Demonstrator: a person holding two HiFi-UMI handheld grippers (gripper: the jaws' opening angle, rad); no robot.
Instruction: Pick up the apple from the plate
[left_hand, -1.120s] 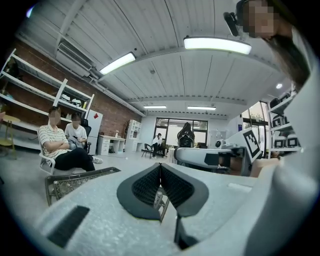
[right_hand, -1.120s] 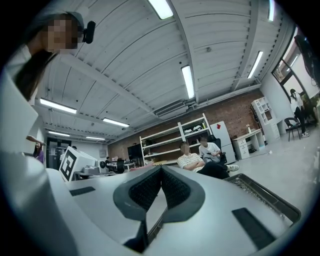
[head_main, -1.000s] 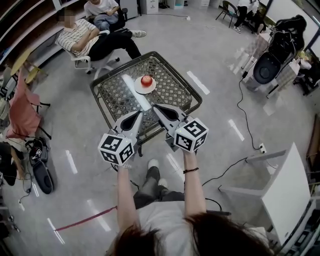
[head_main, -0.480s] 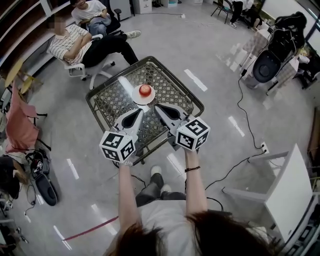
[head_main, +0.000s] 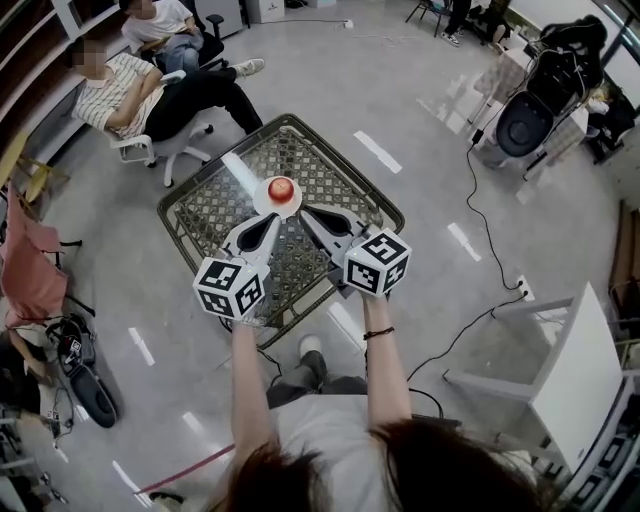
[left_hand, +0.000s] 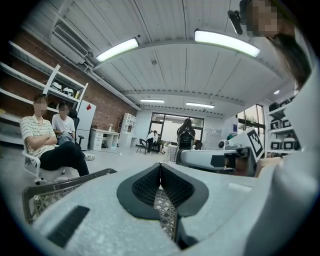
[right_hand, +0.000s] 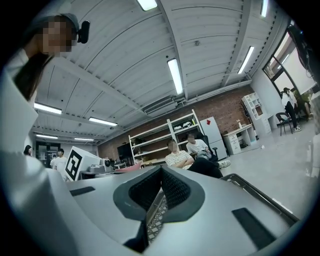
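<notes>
both arms reach straight forward, side by side. the left gripper (head_main: 274, 218) and right gripper (head_main: 304, 213) point ahead, tips angled toward each other. each one's 2 jaws are pressed together, gripping nothing.

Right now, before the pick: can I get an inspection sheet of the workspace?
Surface: lattice-top table with a dark raised rim and a glare streak across it.
Job's things: red apple on a white plate, near the table's middle.
Clutter: nothing seen on the table besides these.
Grippers: left hand-held gripper and right hand-held gripper are both shut and empty, with their tips by the plate's near edge.
Cables: black cable on the floor at right, leading to a power strip.
Surroundings: seated person in a striped shirt with another behind; white desk at right.
</notes>
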